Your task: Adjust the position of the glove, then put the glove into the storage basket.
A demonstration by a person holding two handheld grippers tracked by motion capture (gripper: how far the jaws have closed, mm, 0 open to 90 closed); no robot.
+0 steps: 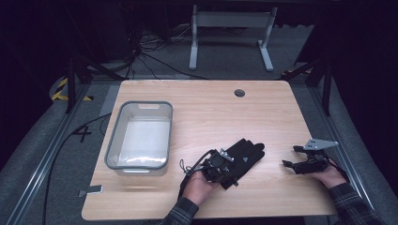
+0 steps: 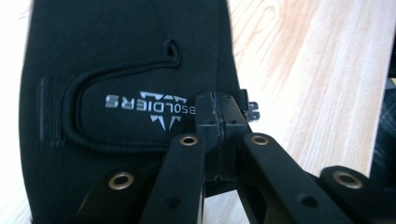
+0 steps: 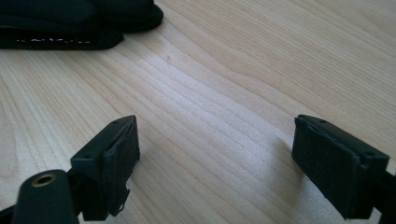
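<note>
Black glove lying flat near the middle of the wooden table, a bit toward the near edge, right of the clear plastic bin. Left gripper parked over its cuff end, jaws pressed together; can't tell whether any fabric is pinched, since the pads cover that spot. Glove's near end hidden under gripper and hand. Right gripper well off to the right, jaws wide apart, holding nothing. Logo text blurry, partly covered.
</note>
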